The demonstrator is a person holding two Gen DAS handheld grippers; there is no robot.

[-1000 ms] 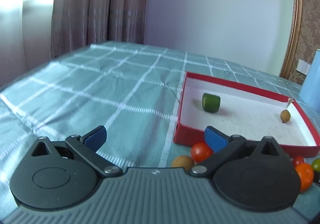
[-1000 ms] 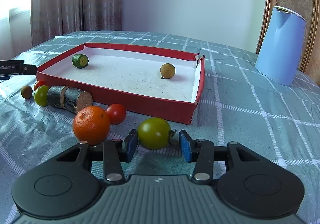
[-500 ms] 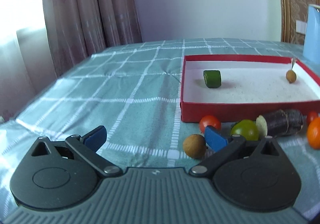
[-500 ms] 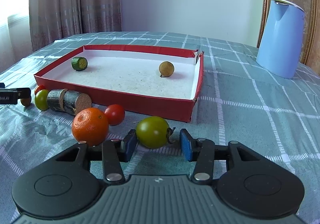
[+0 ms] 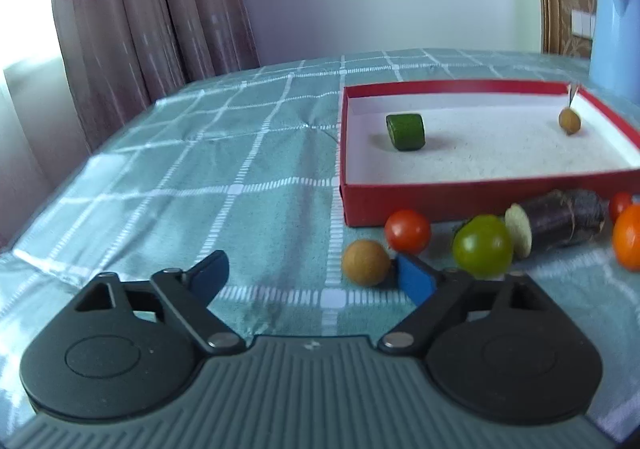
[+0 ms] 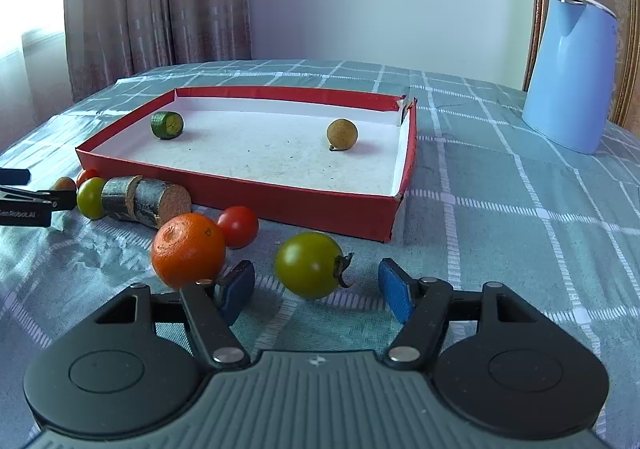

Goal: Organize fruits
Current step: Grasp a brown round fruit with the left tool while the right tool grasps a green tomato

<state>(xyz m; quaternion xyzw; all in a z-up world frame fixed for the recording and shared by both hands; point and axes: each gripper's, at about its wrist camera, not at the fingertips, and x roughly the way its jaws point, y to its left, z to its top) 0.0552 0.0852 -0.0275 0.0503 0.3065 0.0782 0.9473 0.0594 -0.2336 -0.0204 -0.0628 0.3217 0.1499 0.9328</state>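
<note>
While our right gripper [image 6: 316, 283] opens, the green tomato [image 6: 309, 264] lies on the checked cloth [image 6: 500, 217] between its blue pads [image 6: 394, 295], touched by neither; its stem points toward the right pad. Our left gripper [image 5: 310, 273] is closing with only cloth between its jaws: the brown longan [image 5: 366, 262] sits just beside the right pad, at its inner side, and we cannot tell whether they touch. The red box [image 6: 288, 205] lies ahead of both tools. Inside it a green cucumber chunk [image 6: 167, 125] rests near the left wall, its cut face turned toward the right camera, and a second longan [image 6: 341, 133] sits near the right wall. Outside, along the near wall, a dark sugarcane piece [image 6: 146, 201] lies on its side, long axis roughly parallel to that wall, pale cut end toward the orange [image 6: 188, 250]. A red tomato [image 6: 238, 226] sits behind the orange, another green tomato [image 6: 91, 197] touches the cane's far end. A blue jug [image 6: 570, 69] stands upright, well apart.
</note>
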